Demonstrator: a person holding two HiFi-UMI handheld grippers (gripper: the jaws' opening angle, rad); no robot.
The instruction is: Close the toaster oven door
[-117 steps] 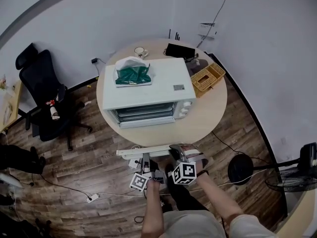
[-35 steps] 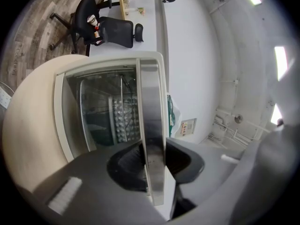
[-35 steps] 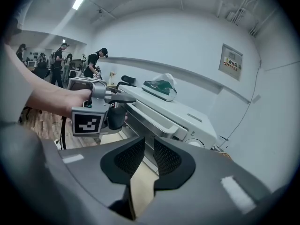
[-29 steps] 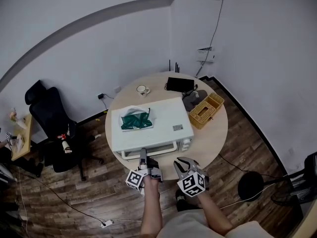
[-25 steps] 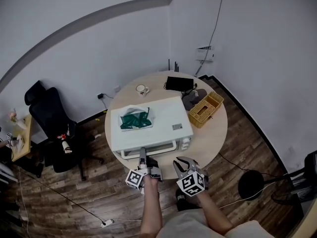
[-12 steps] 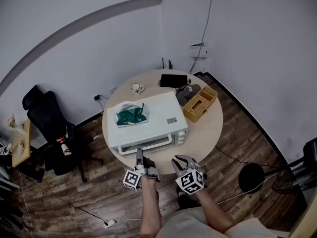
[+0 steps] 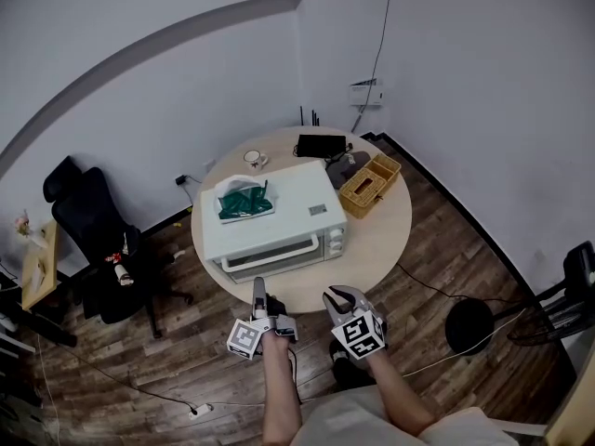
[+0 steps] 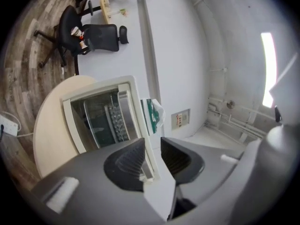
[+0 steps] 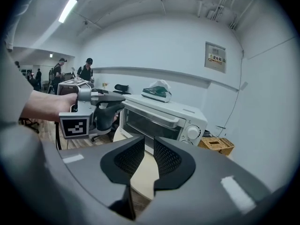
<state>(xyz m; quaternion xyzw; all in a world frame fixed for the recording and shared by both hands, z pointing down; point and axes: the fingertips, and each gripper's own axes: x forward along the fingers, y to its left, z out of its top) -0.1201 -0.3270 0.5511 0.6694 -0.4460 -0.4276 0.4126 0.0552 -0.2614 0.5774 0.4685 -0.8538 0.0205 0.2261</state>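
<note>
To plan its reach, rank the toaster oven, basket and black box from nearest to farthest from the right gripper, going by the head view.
From the right gripper:
1. Toaster oven: just ahead, mid-table, slightly left.
2. Basket: right of the oven, farther back.
3. Black box: at the far edge of the table, by the wall.

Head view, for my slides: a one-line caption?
Toaster oven, door shut, on round table; left gripper and right gripper short of it, jaws open.

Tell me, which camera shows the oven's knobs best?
The right gripper view: the knobs face it, large and clear. The head view shows them tiny from above; the left gripper view shows the door, no knobs.
</note>
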